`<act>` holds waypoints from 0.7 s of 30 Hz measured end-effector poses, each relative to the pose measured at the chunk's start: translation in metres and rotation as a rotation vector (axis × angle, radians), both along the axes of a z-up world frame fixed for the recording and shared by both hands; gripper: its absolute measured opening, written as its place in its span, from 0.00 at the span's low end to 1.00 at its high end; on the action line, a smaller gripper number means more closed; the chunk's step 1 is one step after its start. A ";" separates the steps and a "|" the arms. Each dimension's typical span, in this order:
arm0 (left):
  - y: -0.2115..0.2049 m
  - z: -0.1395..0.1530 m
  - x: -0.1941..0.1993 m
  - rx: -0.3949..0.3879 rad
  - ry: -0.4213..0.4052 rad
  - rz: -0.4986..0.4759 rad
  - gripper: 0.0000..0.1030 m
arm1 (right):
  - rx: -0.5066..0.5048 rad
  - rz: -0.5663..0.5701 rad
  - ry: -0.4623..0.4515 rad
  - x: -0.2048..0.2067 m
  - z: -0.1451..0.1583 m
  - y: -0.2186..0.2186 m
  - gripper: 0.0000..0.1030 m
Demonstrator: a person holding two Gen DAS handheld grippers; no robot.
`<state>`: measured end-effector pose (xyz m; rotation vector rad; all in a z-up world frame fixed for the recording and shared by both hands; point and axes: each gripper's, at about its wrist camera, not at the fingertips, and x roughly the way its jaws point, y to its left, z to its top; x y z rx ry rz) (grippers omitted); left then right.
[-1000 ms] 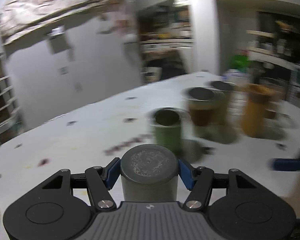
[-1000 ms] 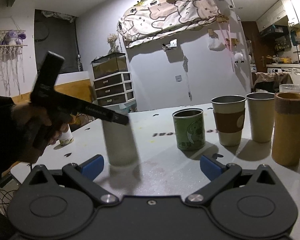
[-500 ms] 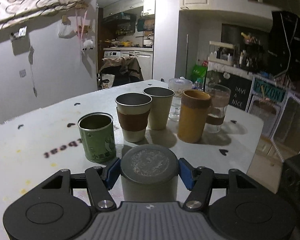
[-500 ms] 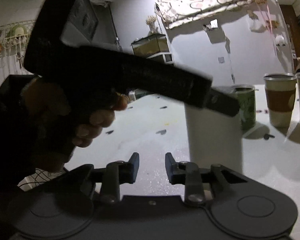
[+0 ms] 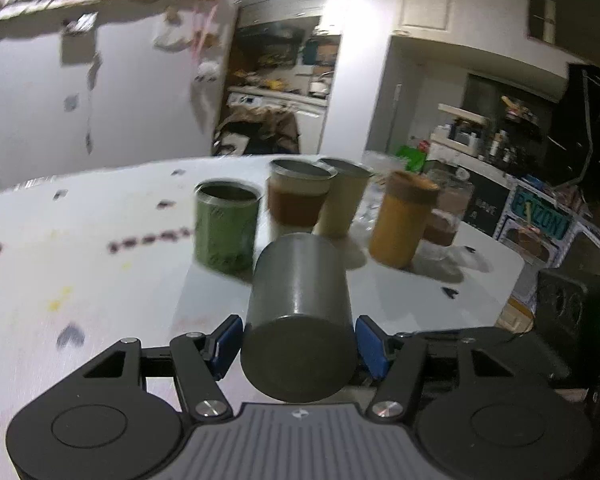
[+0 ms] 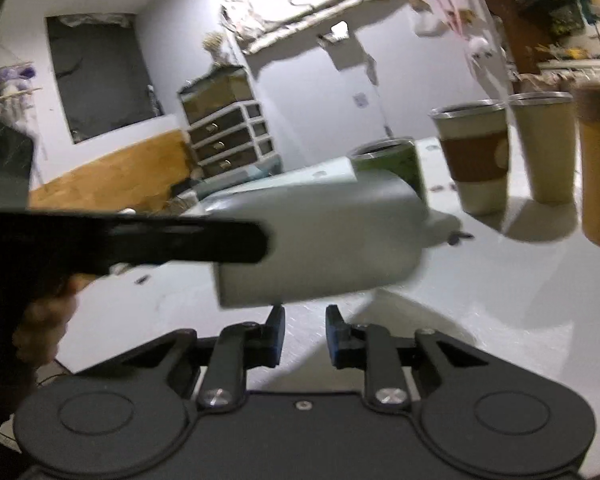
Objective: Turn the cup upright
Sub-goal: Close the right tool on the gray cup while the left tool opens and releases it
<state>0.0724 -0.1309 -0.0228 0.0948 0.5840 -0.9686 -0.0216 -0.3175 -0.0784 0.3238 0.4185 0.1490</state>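
Left gripper point(image 5: 299, 343) clamps grey cup point(image 5: 300, 316) sideways, mid-flip, above the table point(image 5: 80, 264) near its front edge. Right gripper point(image 6: 302, 334) narrow, empty, just below. Risk: smooth wall slips in the pads, or the swing clips the green tin point(image 5: 226, 228).

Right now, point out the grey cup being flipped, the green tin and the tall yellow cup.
Grey cylindrical cup point(image 5: 300, 304), left wrist view, side wall.
Green metal tin point(image 5: 225, 236), left wrist view, front wall.
Tall yellow cup with brown band point(image 5: 396, 228), left wrist view, yellow body.
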 end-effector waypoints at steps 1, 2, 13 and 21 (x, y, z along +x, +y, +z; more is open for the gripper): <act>0.004 -0.004 0.002 -0.002 0.015 0.012 0.60 | -0.004 -0.015 0.008 0.001 -0.001 -0.001 0.23; 0.006 -0.008 0.003 -0.003 0.029 0.021 0.60 | -0.010 -0.031 0.018 0.001 -0.002 -0.003 0.23; 0.008 -0.030 -0.004 -0.012 0.039 0.057 0.60 | 0.166 -0.139 0.039 -0.004 0.014 -0.040 0.68; 0.008 -0.033 -0.016 -0.009 -0.004 0.047 0.60 | 0.462 -0.086 0.141 0.043 0.016 -0.052 0.76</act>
